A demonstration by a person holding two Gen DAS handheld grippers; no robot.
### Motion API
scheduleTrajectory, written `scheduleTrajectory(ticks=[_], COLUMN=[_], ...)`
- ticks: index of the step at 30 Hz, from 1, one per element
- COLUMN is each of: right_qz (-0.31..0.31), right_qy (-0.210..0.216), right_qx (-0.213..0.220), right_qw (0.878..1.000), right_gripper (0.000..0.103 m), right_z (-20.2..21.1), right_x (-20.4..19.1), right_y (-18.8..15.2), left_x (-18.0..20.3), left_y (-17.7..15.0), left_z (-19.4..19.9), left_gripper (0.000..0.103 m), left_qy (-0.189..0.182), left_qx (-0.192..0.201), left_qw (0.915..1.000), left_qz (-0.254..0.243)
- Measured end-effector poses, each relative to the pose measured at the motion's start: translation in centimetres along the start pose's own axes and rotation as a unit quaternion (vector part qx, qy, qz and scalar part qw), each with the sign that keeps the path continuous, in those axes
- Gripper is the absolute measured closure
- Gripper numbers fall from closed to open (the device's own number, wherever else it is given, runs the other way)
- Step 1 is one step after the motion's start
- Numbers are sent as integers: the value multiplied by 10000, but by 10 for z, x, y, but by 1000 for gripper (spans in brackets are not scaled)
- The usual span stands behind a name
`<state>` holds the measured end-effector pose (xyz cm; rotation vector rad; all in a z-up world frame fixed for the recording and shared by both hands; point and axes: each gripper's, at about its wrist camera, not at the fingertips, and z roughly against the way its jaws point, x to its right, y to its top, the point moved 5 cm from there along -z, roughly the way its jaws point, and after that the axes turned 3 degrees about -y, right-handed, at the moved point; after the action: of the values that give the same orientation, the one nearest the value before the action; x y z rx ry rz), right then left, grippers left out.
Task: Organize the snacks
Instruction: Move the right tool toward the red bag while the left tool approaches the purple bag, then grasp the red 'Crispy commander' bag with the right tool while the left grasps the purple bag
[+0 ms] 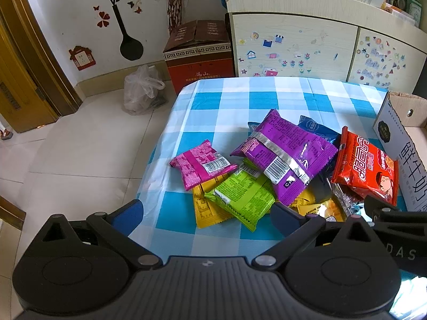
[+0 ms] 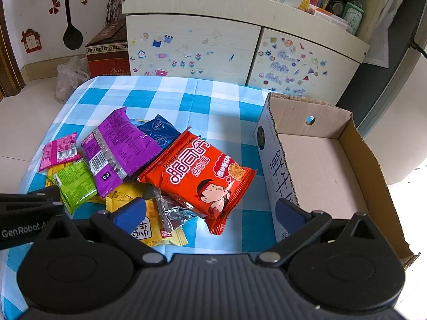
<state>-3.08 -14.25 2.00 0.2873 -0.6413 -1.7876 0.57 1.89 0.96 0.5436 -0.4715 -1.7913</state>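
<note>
A heap of snack packets lies on the blue-checked table (image 1: pixel 224 101): a purple bag (image 1: pixel 285 157), a pink packet (image 1: pixel 202 166), a green packet (image 1: pixel 242 197), yellow packets (image 1: pixel 206 208), a blue packet (image 1: pixel 317 130) and a red noodle bag (image 1: pixel 367 170). The right wrist view shows the red bag (image 2: pixel 202 178), the purple bag (image 2: pixel 120 146) and a clear wrapper (image 2: pixel 173 210). An open cardboard box (image 2: pixel 328 165) stands empty at the right. My left gripper (image 1: pixel 205 213) is open above the table's near edge, holding nothing. My right gripper (image 2: pixel 210 210) is open above the red bag's near end, holding nothing.
A sticker-covered cabinet (image 2: pixel 240 50) stands behind the table. A red carton (image 1: pixel 198 56) and a plastic bag (image 1: pixel 142 90) sit on the tiled floor at the left. A wooden door (image 1: pixel 18 80) is at the far left.
</note>
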Motion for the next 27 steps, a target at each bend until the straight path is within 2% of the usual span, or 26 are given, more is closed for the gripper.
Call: scheduleTrajectory(ticks=[6, 9, 14, 21, 24, 27], right_qz=[19, -13, -276, -878, -893, -862], right_qy=[26, 91, 449, 1030, 1344, 1582], right_qx=[66, 107, 268, 387, 267, 96], right_qw=[10000, 9999, 9983, 9900, 9865, 9836], right_gripper=[1, 1, 1, 1, 1, 1], right_z=[1, 3, 9, 16, 14, 10], right_x=[1, 3, 18, 46, 43, 38], right_y=[1, 2, 10, 21, 18, 14], left_x=[0, -1, -11, -32, -45, -55], left_y=[1, 4, 17, 47, 53, 52], left_z=[1, 1, 2, -8, -17, -31], left_gripper=[0, 0, 0, 0, 0, 0], left_qy=[-23, -187, -362, -543, -920, -1007], left_qx=[-1, -59, -160, -122, -159, -350], left_qw=[10000, 9998, 9990, 9984, 9947, 9910], left_qz=[12, 106, 211, 58, 425, 811])
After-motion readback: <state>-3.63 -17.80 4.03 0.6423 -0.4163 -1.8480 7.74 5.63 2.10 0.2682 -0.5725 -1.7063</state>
